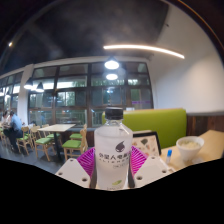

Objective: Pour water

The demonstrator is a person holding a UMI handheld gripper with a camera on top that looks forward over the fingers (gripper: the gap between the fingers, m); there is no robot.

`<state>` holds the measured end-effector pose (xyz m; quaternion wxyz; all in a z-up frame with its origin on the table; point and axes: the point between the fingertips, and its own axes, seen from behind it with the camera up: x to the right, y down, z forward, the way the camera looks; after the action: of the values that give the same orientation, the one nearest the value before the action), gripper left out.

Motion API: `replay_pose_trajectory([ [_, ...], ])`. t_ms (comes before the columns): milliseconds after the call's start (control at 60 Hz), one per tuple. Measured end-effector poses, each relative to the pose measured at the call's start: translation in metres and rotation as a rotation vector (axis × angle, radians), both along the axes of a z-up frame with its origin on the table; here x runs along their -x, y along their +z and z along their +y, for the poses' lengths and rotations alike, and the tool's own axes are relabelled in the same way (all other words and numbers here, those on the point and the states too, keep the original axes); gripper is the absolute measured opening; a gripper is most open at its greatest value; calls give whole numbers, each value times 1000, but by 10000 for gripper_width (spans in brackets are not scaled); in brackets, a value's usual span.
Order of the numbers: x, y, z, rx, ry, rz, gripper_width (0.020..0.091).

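Observation:
A clear plastic water bottle [113,147] with a white cap and a white label stands upright between my fingers. My gripper [113,166] is shut on the bottle, with the magenta pads [87,163] pressing its label from both sides. The bottle appears lifted above the table. A white bowl [187,148] sits on the wooden table [205,143] to the right, beyond the right finger. The bottle's base is hidden below the fingers.
A green sofa back [165,124] stands behind the bottle. Tables and green chairs [45,140] fill the room at the left, where a person [12,124] sits by the windows. Ceiling lights [140,48] hang above.

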<state>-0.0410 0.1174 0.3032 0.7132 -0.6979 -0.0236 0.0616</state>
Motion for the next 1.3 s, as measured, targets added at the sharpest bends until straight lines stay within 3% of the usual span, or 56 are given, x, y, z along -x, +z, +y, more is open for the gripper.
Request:
replay_pose_trajectory([
  [167, -16, -71, 17, 90, -46, -38, 440],
  [250, -22, -88, 21, 121, -56, -46, 440],
  [567, -23, -98, 21, 113, -63, -92, 480],
  [683, -25, -98, 20, 122, -76, -112, 587],
  [767, -26, -113, 13, 213, -67, -136, 794],
  [800, -23, -114, 8, 225, -52, -120, 843],
  [1117, -20, -58, -101, 176, -15, -41, 828],
  [1300, -13, -45, -184, 191, 67, 29, 826],
])
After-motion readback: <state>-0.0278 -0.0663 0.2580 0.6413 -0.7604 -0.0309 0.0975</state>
